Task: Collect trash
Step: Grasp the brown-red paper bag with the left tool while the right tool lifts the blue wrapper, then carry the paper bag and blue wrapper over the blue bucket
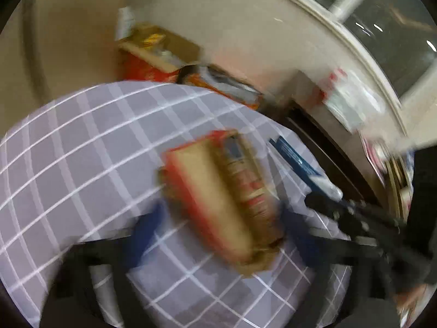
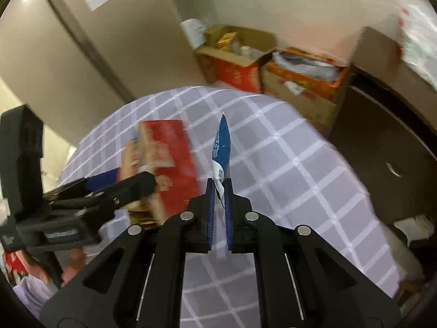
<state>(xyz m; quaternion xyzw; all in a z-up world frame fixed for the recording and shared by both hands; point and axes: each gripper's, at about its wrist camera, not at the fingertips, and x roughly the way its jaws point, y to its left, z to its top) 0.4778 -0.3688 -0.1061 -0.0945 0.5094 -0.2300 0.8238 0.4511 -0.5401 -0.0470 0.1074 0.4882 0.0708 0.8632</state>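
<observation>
No text can be read in either view. The blue wrapper (image 2: 221, 147) carries white lettering too small and skewed to make out. The red carton (image 2: 166, 161) shows blurred print, and so do the cardboard boxes (image 2: 297, 87) beyond the far edge of the checked tablecloth (image 2: 300, 180).

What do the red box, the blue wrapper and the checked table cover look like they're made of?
Red box: looks like printed cardboard, with bare brown edges and torn flaps, matte. Blue wrapper: apparently thin plastic or foil film, glossy, creased to a point, white inside where it peels. Table cover: grey with white grid lines; it lies smooth with a soft sheen, so cloth or vinyl, hard to tell.
</observation>
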